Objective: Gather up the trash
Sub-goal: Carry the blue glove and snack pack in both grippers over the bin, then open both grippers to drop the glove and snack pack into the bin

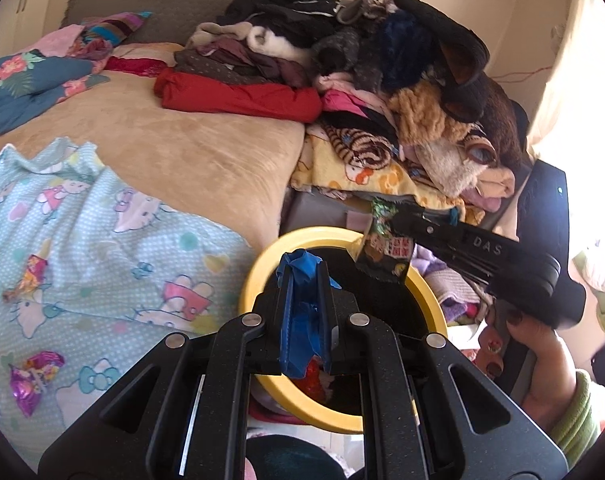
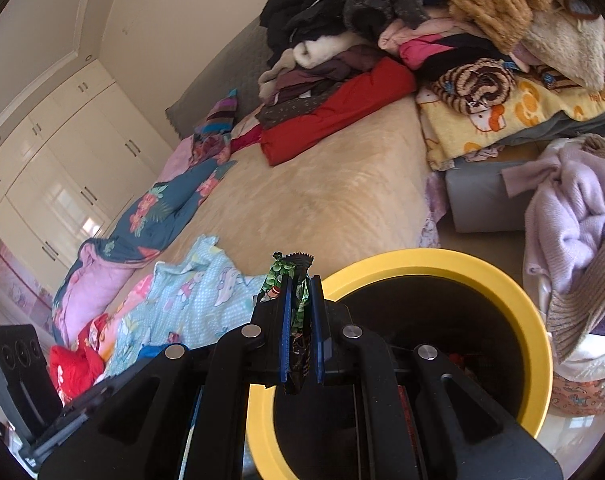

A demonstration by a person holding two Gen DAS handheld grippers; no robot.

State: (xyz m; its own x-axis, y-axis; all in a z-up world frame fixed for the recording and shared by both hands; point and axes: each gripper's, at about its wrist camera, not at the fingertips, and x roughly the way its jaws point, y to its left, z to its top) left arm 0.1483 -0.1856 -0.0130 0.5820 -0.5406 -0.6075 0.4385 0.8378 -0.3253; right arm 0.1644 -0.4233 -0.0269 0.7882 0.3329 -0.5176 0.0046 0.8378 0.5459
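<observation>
Claw (image 1: 307, 300) of the left hand, left wrist view: its two blue pads are clamped on one crumpled blue wrapper (image 1: 298, 312), held over the yellow-rimmed bin (image 1: 254, 276) that stands beside the bed (image 1: 182, 148). The right claw (image 1: 398, 216) enters from the right, pinching one dark printed snack wrapper (image 1: 384, 248) above the same rim. Two more wrappers, shiny pink and purple, lie on the pale blue cartoon-print sheet (image 1: 102, 240): one near (image 1: 34, 380), one farther (image 1: 28, 276). Each is judged light, thin, crinkly and slippery; a pinch on a twisted end or a raised fold should hold best.

Right wrist view: the right claw (image 2: 300, 320) is closed on the dark snack wrapper (image 2: 298, 312), whose green printed top stands above the pads and whose cut end hangs below. It hangs at the near rim of the bin (image 2: 538, 320), not yet fully over the opening. Something red lies inside; what it is cannot be told. One bin, four wrappers counted across both views.
</observation>
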